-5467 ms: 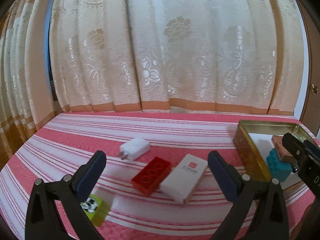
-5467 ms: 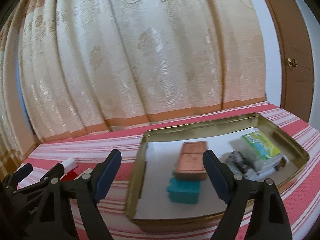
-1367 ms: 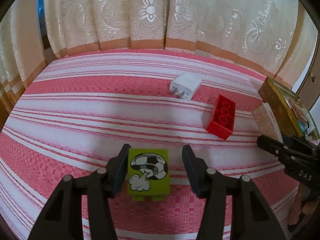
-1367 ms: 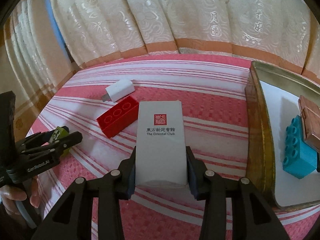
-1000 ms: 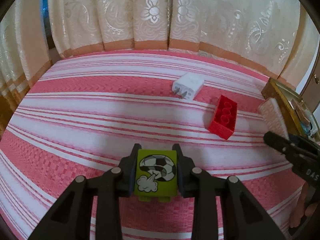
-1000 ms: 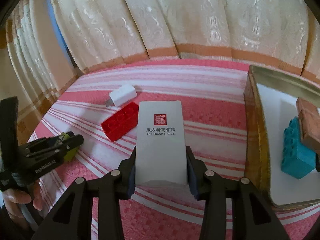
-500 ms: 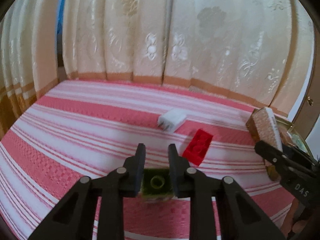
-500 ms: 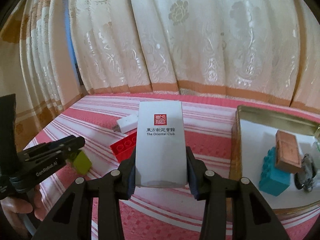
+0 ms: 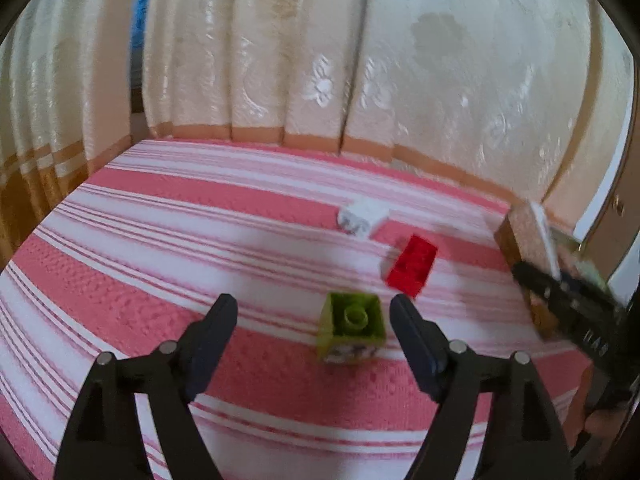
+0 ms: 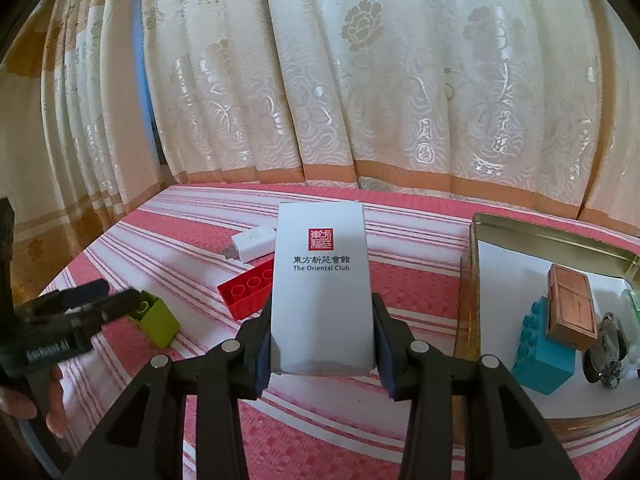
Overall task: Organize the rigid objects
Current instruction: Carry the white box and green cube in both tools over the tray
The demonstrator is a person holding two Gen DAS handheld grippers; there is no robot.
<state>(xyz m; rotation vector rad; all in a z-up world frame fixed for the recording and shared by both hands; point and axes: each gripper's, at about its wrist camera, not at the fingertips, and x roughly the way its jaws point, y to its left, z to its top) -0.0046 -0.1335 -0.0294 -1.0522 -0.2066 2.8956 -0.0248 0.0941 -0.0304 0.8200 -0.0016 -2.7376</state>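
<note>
Tin (image 10: 520,227) holds blocks; right fingers (image 10: 322,346) clamp white box (image 10: 320,284); left fingers (image 9: 313,322) just opened, empty.

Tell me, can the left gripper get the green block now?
Probably yes. The left gripper has just been opening its jaws, and the green block sits on the striped cloth between the fingertips, nearer the right one. Nothing blocks it, and the pads aren't touching it.

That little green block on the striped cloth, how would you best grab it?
Grip the green block across its two flat side walls, coming from above and behind as the left gripper now points. It sits with its round stud up, slightly right of centre between the open jaws, which have just been opening, so shift a little toward the red brick first.
</note>
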